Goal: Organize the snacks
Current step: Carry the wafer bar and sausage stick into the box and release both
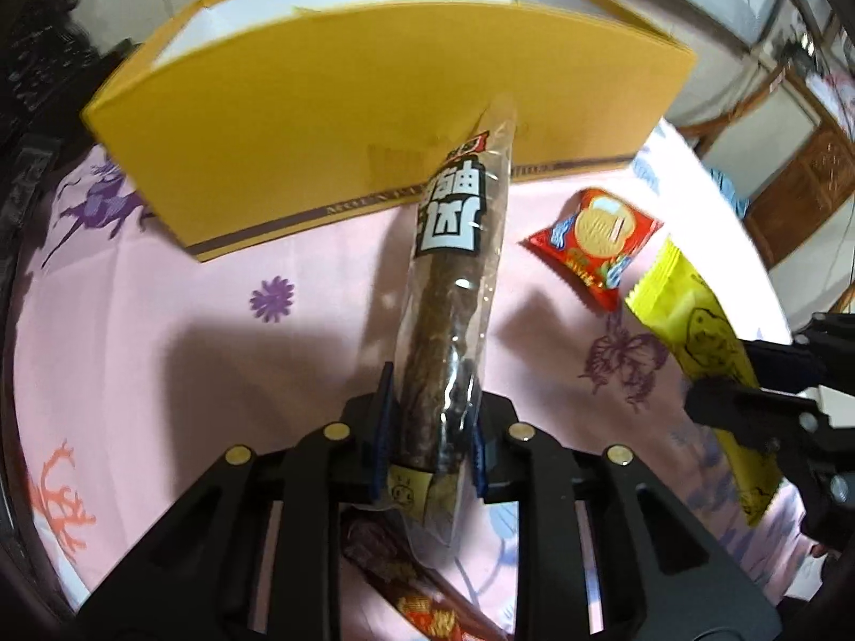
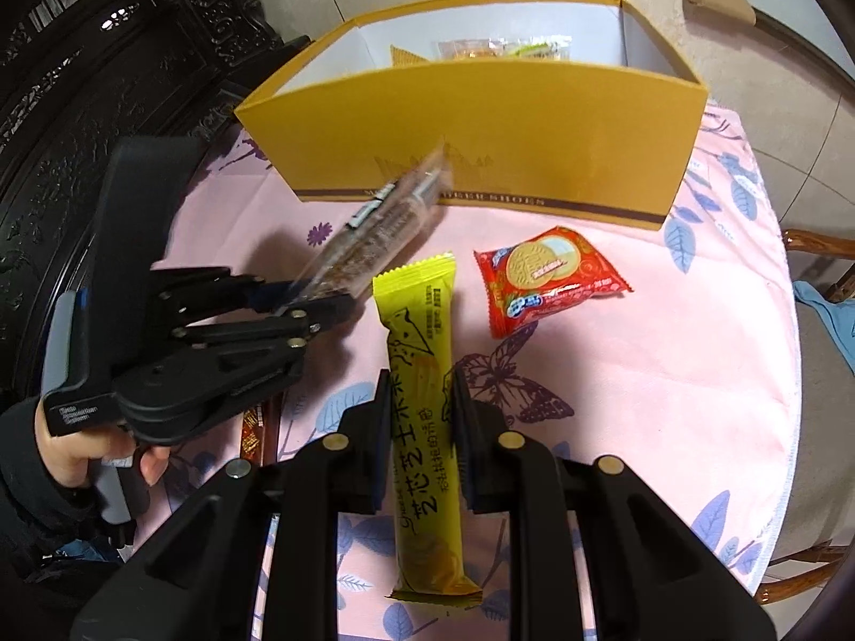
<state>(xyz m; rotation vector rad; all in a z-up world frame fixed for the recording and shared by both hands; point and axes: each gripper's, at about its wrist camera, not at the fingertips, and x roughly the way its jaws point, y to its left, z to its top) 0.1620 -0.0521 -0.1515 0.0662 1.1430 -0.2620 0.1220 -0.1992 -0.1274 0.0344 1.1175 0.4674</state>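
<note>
Now left hand-held gripper (image 1: 427, 427) clamping clear-wrapped meat stick (image 1: 459, 288) low, lifting toward yellow box (image 1: 374, 107); right hand-held gripper (image 2: 419, 416) pinching yellow snack bar (image 2: 422, 374) mid-length on worktop (image 2: 641, 374). Light, slippery, crushable.

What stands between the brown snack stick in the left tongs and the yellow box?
Nothing visible. The brown snack stick reaches toward the yellow box; only the box's near wall must be cleared. The red packet lies aside.
</note>
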